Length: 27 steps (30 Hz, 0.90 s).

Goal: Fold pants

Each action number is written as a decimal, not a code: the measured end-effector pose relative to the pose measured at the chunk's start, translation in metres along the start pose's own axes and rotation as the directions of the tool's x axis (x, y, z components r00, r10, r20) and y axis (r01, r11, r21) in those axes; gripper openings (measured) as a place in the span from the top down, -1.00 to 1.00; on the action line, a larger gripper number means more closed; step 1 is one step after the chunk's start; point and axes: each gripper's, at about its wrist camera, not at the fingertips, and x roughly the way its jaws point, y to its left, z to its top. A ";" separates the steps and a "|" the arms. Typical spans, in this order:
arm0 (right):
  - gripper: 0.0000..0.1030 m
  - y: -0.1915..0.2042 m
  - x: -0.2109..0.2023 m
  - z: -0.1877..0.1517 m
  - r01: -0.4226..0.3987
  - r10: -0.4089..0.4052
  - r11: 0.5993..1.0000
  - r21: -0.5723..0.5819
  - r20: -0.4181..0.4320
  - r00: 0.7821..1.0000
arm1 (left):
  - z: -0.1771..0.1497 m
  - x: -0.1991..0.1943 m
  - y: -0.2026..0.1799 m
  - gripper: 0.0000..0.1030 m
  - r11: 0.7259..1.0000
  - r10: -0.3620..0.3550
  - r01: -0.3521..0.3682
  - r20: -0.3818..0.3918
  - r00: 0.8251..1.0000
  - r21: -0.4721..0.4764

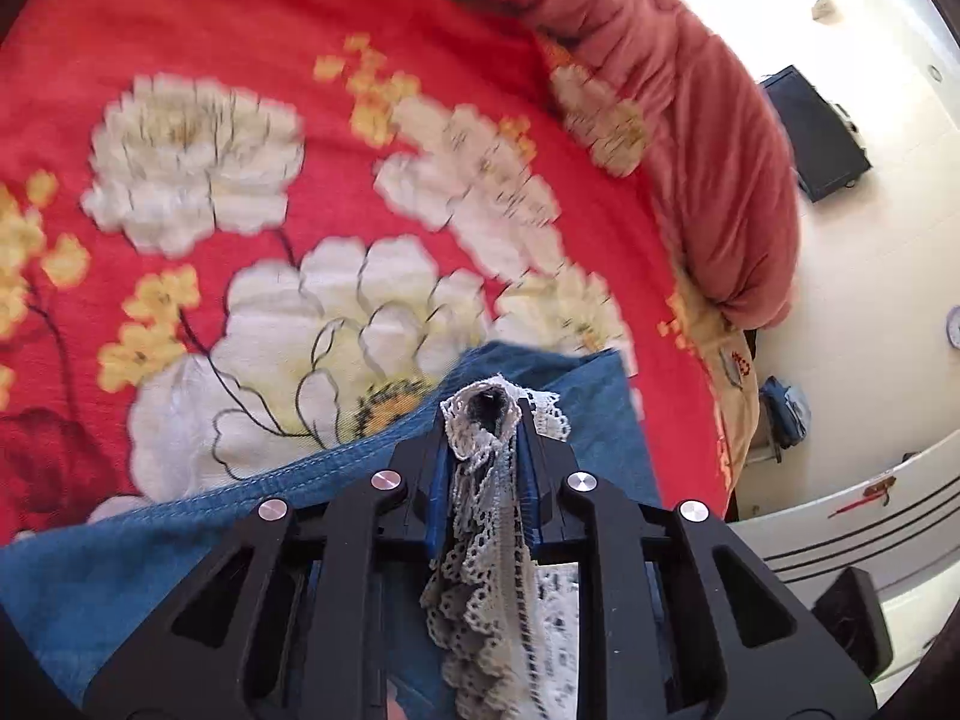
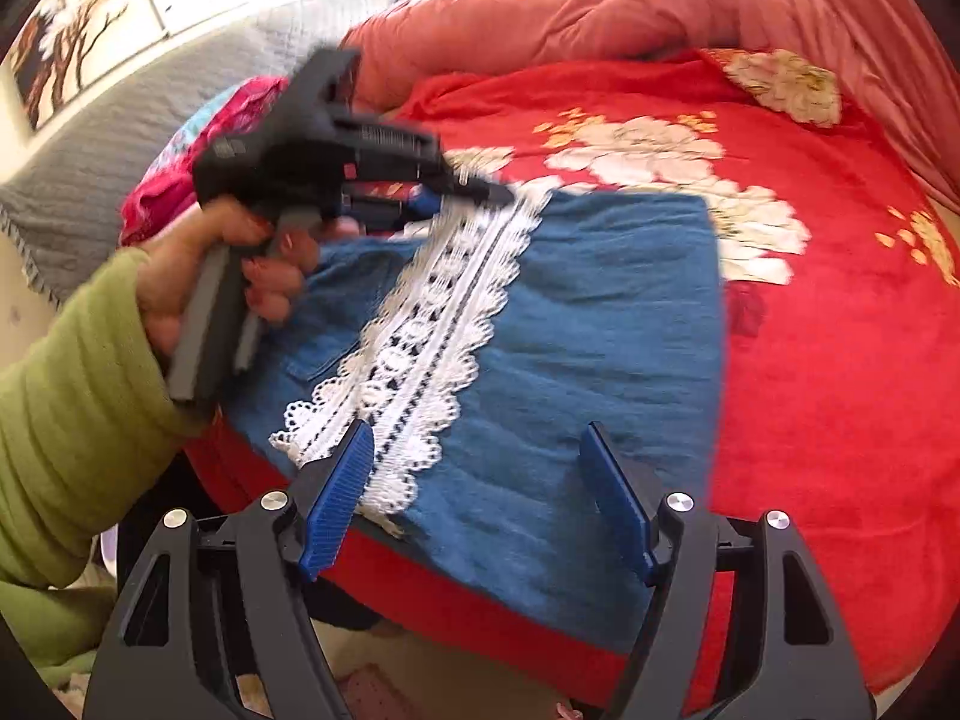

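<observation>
Blue denim pants (image 2: pixel 576 330) lie folded on the red floral bedspread (image 2: pixel 828 360), with a white lace trim (image 2: pixel 432 324) running along their left side. My left gripper (image 1: pixel 489 414) is shut on the far end of the lace trim (image 1: pixel 480 480) and lifts it off the denim (image 1: pixel 90 588). It also shows in the right wrist view (image 2: pixel 474 189), held by a hand in a green sleeve. My right gripper (image 2: pixel 474 444) is open and empty, hovering over the near edge of the pants.
A bunched pink-red quilt (image 2: pixel 600 6) lies along the far side of the bed. A grey blanket (image 2: pixel 120 120) and pink cloth (image 2: pixel 180 180) lie at the left. The bed edge (image 2: pixel 456 606) is right below my right gripper. A dark screen (image 1: pixel 816 132) stands by the wall.
</observation>
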 end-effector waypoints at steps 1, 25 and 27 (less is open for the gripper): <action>-0.36 0.002 0.005 0.001 0.000 0.000 1.000 -0.008 -0.003 1.000 | 0.000 -0.009 -0.006 0.75 1.000 0.008 -0.008 0.023 1.000 0.027; -0.51 0.010 -0.011 0.003 -0.001 0.001 1.000 -0.018 0.028 1.000 | -0.038 -0.069 -0.017 -0.07 0.976 0.203 -0.212 0.150 0.968 0.046; -0.58 0.005 -0.016 0.002 0.013 -0.012 1.000 -0.010 0.034 0.999 | -0.048 -0.077 -0.020 -0.09 0.977 0.205 -0.213 0.154 0.966 0.032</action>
